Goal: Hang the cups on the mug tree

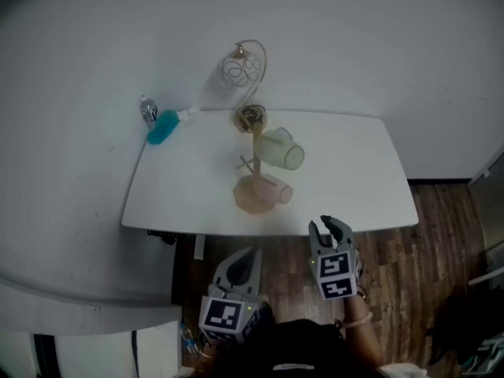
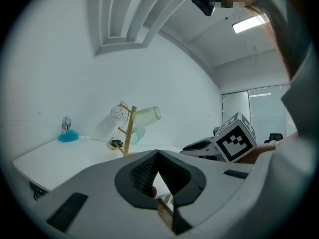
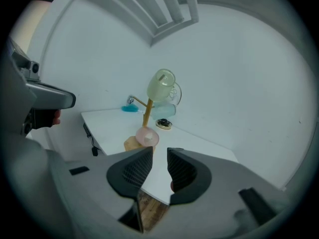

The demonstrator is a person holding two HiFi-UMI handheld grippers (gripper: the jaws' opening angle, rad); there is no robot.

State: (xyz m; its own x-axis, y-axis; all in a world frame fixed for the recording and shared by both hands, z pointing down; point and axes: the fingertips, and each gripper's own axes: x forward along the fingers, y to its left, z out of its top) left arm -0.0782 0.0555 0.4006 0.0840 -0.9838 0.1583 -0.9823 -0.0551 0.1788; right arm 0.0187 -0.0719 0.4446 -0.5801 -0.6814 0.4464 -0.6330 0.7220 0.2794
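Observation:
On the white table (image 1: 181,199) stands a wooden mug tree (image 1: 254,144). A pale green cup (image 1: 279,149) hangs high on it, and a pink cup (image 1: 264,193) hangs low on the near side. The right gripper view shows the green cup (image 3: 161,85), a light blue cup (image 3: 164,109) behind the pole and the pink cup (image 3: 147,137). Both grippers are off the table, in front of its near edge, and neither holds anything. My left gripper (image 1: 248,254) (image 2: 158,153) has its tips together. My right gripper (image 1: 331,225) (image 3: 159,153) shows a narrow gap with nothing in it.
A blue brush (image 1: 163,127) and a small bottle (image 1: 148,110) lie at the table's far left corner. A wire ornament (image 1: 246,69) and a small round dish (image 1: 250,117) stand behind the tree. Wooden floor (image 1: 394,266) lies under the grippers; a white cabinet (image 1: 79,329) stands at lower left.

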